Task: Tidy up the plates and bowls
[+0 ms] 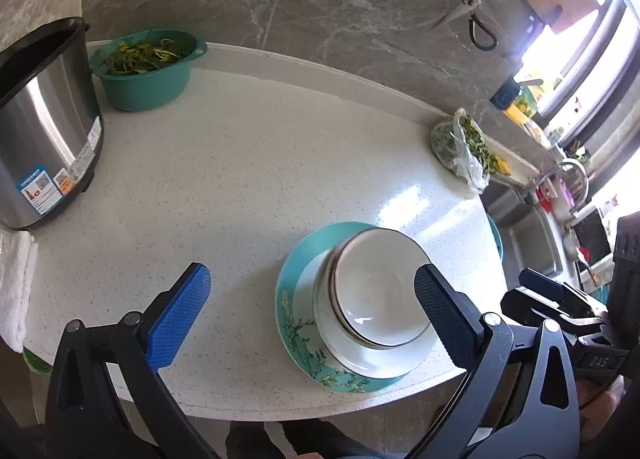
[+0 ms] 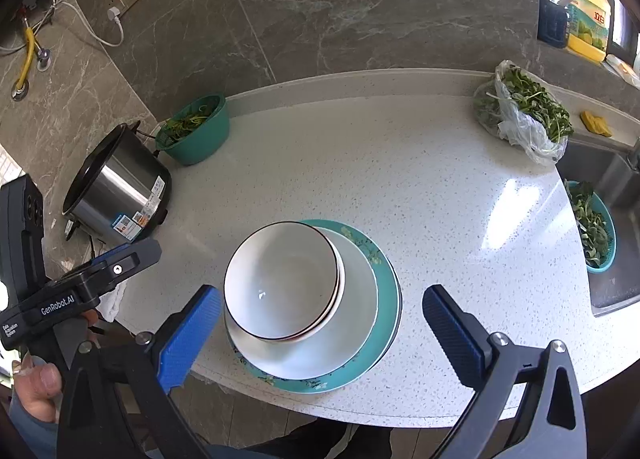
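The bowls (image 2: 282, 279) were glossy white ceramic. The counter (image 2: 420, 187) was speckled, polished stone. The cooker (image 2: 120, 195) was brushed metal.

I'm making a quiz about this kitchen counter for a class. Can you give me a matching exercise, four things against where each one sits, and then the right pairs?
Things:
1. white bowls
2. green basin
3. bag of greens
4. scissors

Places:
A. hanging on the marble wall
B. far corner of the counter, beside the steel cooker
C. stacked on plates at the near edge of the counter
D. at the back of the counter, on the sink side

Pairs: 1-C, 2-B, 3-D, 4-A
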### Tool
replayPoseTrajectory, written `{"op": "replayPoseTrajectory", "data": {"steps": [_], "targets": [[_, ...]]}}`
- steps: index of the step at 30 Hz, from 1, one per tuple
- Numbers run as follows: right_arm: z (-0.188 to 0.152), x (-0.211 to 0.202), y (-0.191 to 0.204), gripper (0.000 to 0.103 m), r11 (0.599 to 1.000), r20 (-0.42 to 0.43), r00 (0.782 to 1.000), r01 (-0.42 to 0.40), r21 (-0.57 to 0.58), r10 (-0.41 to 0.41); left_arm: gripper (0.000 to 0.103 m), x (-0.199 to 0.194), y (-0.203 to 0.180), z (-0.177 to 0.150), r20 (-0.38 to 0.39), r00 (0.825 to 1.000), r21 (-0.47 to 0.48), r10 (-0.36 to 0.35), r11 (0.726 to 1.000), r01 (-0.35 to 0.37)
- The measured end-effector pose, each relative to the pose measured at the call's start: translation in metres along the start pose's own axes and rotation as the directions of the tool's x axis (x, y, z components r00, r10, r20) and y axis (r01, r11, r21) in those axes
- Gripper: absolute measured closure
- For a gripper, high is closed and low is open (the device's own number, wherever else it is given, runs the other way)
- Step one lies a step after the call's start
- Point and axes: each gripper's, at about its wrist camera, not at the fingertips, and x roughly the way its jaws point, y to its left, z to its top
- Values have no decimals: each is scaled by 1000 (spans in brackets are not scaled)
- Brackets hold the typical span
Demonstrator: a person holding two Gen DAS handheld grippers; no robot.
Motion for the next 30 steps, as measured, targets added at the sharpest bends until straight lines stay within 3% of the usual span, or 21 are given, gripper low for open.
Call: {"op": "replayPoseTrajectory", "data": {"steps": [3,9,12,17,30], "targets": [[1,-2,-1,0,1000,9,1000,-6,5,6,0,2,-13,-7,-13,1000,26,-13,1000,14],[1,-3,-3,0,1000,16,1000,-16,5,16,0,3,-31,-18,-5,988,94,151,984,-150],[0,-5,-4,0,1000,24,1000,-17,4,17,0,4,-30,-18,-15,987,74,160,985,-158],[0,-5,-4,0,1000,12,1000,3,3,-3,0,5,-37,-17,16,955,110,295,949,-295],[-2,0,-4,0,995,-26,996,90,35,-89,0,-1,-53,-12,27,950,101,312,944,-313]]}}
